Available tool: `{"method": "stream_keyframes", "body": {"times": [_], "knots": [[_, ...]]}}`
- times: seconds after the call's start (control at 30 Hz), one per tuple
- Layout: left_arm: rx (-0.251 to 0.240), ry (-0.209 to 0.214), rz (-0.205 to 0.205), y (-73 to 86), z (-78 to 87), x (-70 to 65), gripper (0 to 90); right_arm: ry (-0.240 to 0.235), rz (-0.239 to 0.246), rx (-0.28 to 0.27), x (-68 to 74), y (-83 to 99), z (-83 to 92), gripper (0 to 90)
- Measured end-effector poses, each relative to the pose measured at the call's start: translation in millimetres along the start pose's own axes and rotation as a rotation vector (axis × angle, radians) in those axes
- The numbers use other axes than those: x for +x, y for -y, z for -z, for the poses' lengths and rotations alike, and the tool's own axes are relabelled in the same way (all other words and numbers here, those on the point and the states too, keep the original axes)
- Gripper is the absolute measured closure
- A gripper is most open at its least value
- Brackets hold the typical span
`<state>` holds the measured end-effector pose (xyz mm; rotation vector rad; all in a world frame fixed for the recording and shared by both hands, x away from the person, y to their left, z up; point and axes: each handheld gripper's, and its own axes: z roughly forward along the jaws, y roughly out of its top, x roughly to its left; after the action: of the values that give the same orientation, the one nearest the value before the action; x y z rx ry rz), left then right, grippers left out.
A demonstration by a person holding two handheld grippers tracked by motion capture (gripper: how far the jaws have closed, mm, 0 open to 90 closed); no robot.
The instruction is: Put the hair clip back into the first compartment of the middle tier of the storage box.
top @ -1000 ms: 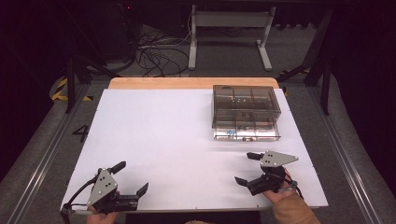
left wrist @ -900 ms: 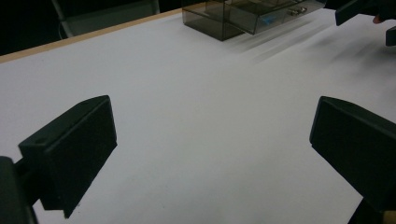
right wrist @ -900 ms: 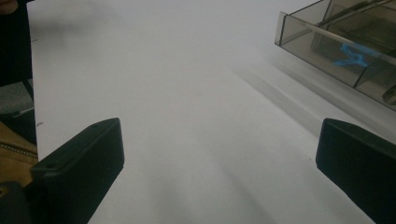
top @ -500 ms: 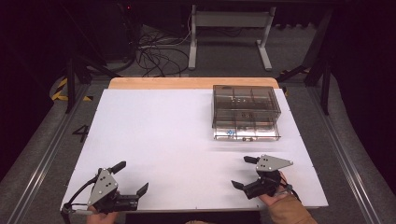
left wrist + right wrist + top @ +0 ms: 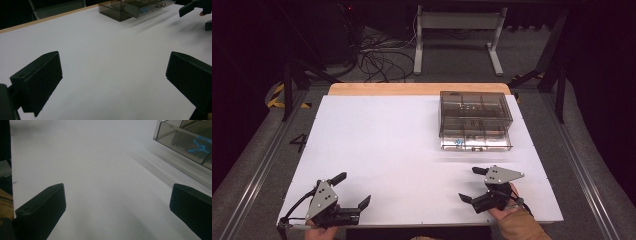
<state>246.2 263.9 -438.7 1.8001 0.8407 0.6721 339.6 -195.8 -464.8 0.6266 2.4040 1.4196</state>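
We had the table mostly bare. The smoked plastic drawer box sat toward its far right corner, bottom drawer pulled slightly out with a blue item inside. Right gripper hovered near the front edge, jaws wide apart, holding nothing, well short of the box. Left gripper was at the front left corner, jaws likewise spread. Risk as we judged it: the box looked light, so a push on the drawer could slide the whole box rather than close it.
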Motion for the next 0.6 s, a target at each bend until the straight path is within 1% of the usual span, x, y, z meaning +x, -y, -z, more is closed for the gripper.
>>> {"method": "stream_keyframes", "body": {"times": [0.07,0.23,0.27,0.3,0.37,0.47,0.53,0.6], "knots": [[-0.001,0.001,0.005,0.1,-0.4,-0.6,1.3,0.003,0.002,0.0,-0.1,-0.1,0.2,1.2],[-0.003,-0.002,0.003,-0.1,-0.8,-0.5,1.2,0.009,0.008,-0.002,0.4,-0.2,0.6,1.2],[-0.009,-0.002,0.009,0.1,-0.8,-0.9,0.9,0.01,0.009,-0.003,0.5,-0.2,0.8,1.2],[-0.012,-0.005,0.003,0.1,-0.4,-0.3,0.7,0.01,0.01,-0.005,0.5,-0.4,1.0,1.2],[-0.021,-0.004,0.004,0.2,0.2,0.2,0.7,0.011,0.01,-0.007,0.3,-0.7,1.3,1.2],[-0.023,-0.001,0.007,0.5,0.0,0.6,0.7,0.005,0.009,-0.009,0.0,-1.2,1.7,0.5],[-0.022,0.004,0.013,0.6,-0.6,0.8,0.7,-0.007,-0.001,-0.01,-0.6,-2.1,2.9,0.4],[-0.02,0.013,0.029,1.0,-1.3,0.8,0.7,-0.01,-0.006,-0.009,-1.2,-2.7,4.0,0.3]]}}
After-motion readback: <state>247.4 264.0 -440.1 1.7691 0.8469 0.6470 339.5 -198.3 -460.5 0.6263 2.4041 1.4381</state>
